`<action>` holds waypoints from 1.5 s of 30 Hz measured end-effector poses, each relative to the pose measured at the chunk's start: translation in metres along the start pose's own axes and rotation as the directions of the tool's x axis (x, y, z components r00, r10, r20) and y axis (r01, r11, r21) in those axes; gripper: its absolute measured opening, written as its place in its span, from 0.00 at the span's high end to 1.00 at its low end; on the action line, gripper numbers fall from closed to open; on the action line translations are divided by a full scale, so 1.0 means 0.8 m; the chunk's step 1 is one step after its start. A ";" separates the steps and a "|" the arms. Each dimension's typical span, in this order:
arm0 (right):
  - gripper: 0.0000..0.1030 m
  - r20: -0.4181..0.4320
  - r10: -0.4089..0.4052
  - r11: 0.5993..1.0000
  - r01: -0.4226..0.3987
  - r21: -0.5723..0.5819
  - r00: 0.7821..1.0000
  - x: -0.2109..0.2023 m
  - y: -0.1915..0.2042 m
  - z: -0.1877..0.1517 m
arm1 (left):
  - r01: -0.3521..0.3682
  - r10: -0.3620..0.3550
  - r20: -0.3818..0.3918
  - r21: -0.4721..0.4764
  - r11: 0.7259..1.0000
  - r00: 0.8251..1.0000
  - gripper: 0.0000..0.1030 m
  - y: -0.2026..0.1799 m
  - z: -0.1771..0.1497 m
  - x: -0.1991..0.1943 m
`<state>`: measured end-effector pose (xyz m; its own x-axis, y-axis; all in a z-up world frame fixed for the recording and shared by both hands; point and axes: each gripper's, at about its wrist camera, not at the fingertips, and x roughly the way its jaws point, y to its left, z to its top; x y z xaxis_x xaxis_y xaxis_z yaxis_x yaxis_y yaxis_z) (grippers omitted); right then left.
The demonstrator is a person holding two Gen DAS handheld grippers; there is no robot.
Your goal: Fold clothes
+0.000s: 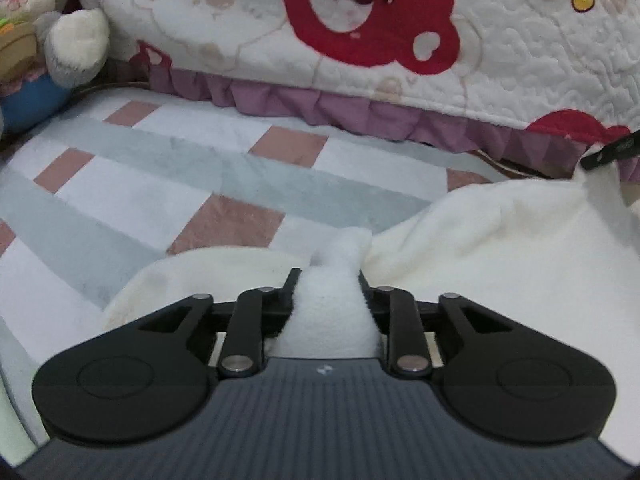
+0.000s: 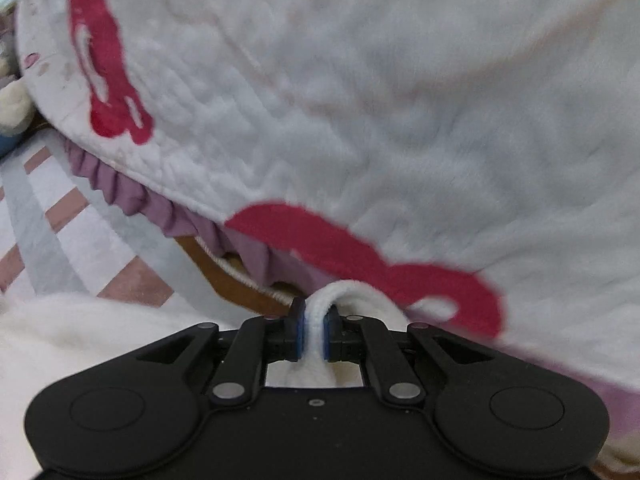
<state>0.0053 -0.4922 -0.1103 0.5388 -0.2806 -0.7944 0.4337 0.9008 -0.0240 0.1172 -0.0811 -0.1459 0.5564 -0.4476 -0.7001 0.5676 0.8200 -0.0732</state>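
A cream fleece garment point(image 1: 500, 240) lies on the checked bedsheet point(image 1: 168, 176). My left gripper point(image 1: 328, 284) is shut on a thick bunch of that fleece, which bulges up between the fingers. From there the cloth stretches right to a raised corner pinched by the tip of the other gripper point(image 1: 608, 150). In the right wrist view my right gripper point(image 2: 314, 316) is shut on a folded edge of the cream fleece garment point(image 2: 52, 332), squeezed between blue pads point(image 2: 301, 332). The rest of the garment spreads low and left.
A bulky white quilt with red bear prints and a purple frill point(image 1: 400, 40) lies close ahead, filling most of the right wrist view as the quilt point(image 2: 360, 100). A grey plush rabbit point(image 1: 44, 24) sits far left. A brown edge with white cord point(image 2: 236, 276) shows under the frill.
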 end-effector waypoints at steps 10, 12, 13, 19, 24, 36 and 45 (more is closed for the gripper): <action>0.51 -0.050 -0.172 0.982 0.168 -0.082 0.984 -0.002 0.025 0.007 | 0.026 -0.014 0.107 -0.112 0.993 0.994 0.60 0.034 0.019 -0.059; 0.51 0.002 -0.198 0.979 0.198 -0.048 0.980 -0.030 0.026 0.006 | 0.011 0.000 0.094 -0.113 0.994 0.996 0.60 0.048 0.017 -0.073; 0.50 0.033 -0.205 0.978 0.206 -0.031 0.978 -0.045 0.028 0.005 | 0.003 0.007 0.088 -0.113 0.994 0.996 0.60 0.055 0.016 -0.081; 0.52 0.138 0.063 0.991 -0.045 -0.127 0.988 -0.106 0.104 -0.042 | -0.037 0.038 0.013 -0.061 0.997 0.999 0.52 0.078 -0.002 -0.112; 1.00 0.034 0.257 0.923 -0.234 -0.307 0.966 -0.101 0.211 -0.099 | -0.048 0.054 -0.077 0.078 0.996 0.996 0.46 0.062 -0.030 -0.108; 0.91 -0.077 0.460 0.834 -0.460 -0.306 0.885 -0.086 0.331 -0.158 | -0.059 0.152 -0.195 0.415 0.908 0.969 0.30 0.025 -0.093 -0.086; 0.78 -0.056 0.407 0.857 -0.402 -0.322 0.912 -0.085 0.322 -0.185 | -0.136 0.184 -0.060 0.463 0.876 0.981 0.96 0.045 -0.049 -0.118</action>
<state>-0.0270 -0.1922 -0.1524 0.6270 0.1294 -0.7682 -0.0777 0.9916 0.1036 0.0614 0.0046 -0.1108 0.6141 -0.2666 -0.7428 0.7021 0.6144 0.3599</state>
